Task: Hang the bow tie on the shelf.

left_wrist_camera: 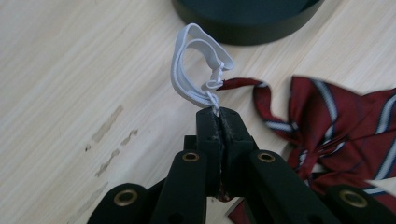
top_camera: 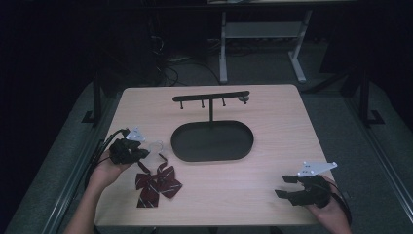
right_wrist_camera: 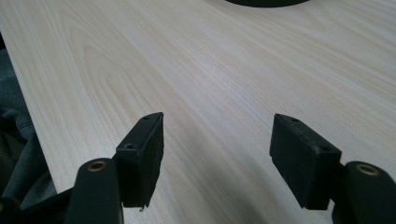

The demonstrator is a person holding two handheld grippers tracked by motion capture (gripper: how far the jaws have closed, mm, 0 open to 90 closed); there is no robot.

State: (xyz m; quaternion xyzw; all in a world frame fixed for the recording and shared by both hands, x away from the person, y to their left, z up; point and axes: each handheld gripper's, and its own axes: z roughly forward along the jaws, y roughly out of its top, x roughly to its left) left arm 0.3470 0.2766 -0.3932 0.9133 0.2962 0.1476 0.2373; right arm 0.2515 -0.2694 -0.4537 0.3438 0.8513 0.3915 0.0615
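Your left gripper (left_wrist_camera: pixel 217 113) pinches the bow tie's (top_camera: pixel 157 184) white elastic loop (left_wrist_camera: pixel 196 65); hanging on the stand (top_camera: pixel 211 97) remains, right gripper (right_wrist_camera: pixel 217 158) gaping.

Black jaws with brass-ringed screw holes are seen on the left gripper (left_wrist_camera: pixel 217 114) and right gripper (right_wrist_camera: pixel 217 154); each is topped by a grey three-cornered plate, with black cables trailed from the left

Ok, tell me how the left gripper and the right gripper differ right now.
The left gripper has its fingers shut on the white elastic loop of the red striped bow tie; the right gripper has its fingers wide apart with nothing between them. The left one is by the bow tie, the right one over bare table at the near right. Both are black and hand-held.
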